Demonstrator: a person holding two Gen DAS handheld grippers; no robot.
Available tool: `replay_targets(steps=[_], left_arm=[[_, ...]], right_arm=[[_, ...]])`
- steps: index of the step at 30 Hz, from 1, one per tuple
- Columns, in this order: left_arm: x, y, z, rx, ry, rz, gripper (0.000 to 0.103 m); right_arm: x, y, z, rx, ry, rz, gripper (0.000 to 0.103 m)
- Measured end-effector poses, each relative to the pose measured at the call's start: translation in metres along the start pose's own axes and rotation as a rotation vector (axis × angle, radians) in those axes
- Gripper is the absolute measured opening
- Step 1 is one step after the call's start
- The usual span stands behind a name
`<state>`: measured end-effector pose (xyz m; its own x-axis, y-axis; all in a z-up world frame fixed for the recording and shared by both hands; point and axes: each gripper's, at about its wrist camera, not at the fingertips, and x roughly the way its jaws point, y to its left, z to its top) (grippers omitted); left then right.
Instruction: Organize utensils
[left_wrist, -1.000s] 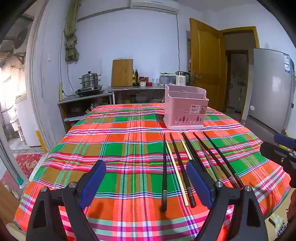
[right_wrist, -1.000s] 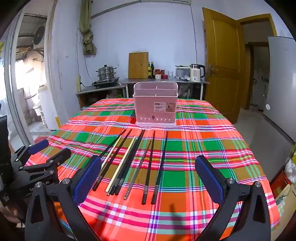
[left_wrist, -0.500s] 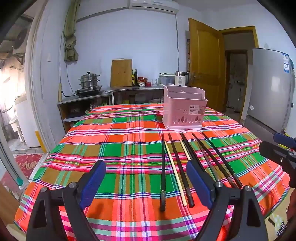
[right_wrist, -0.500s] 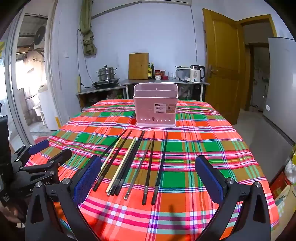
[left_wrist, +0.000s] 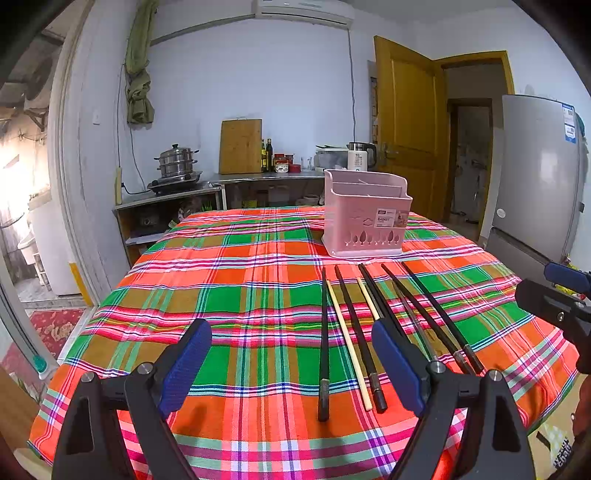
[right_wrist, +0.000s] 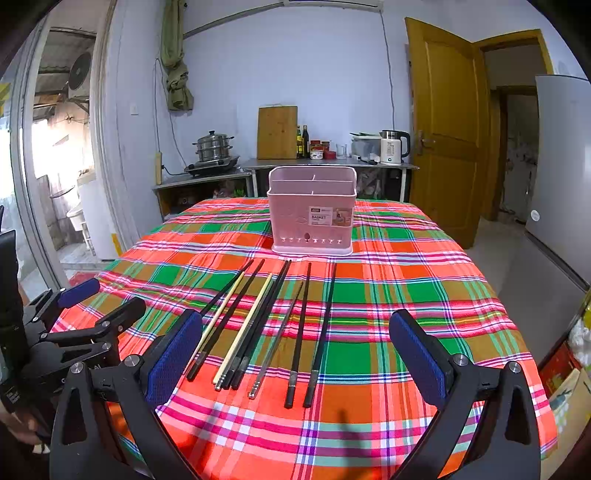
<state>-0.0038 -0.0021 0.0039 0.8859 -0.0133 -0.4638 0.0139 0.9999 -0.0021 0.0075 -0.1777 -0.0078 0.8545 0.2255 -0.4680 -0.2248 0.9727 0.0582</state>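
On the bench, chopsticks (right_wrist: 258, 325) lie lengthwise toward the basket (right_wrist: 312, 212), just ahead of the right claw (right_wrist: 295, 354), nearer than the left claw (left_wrist: 291, 365); both claws gape, empty.

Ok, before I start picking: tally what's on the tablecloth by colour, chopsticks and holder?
Black chopsticks: 6 (two lie tight together, so that count is less sure)
Cream chopsticks: 2
Grey metal chopstick: 1
Pink basket: 1
Total: 10
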Motion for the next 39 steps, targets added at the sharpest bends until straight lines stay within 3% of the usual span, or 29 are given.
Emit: replay_targets(steps=[39], left_arm=[[-0.0014,-0.0029,-0.0003,0.008,0.001,-0.010,0.088]], right_arm=[[0.0008,-0.0006,-0.0021,0.006,-0.002,0.002,0.101]])
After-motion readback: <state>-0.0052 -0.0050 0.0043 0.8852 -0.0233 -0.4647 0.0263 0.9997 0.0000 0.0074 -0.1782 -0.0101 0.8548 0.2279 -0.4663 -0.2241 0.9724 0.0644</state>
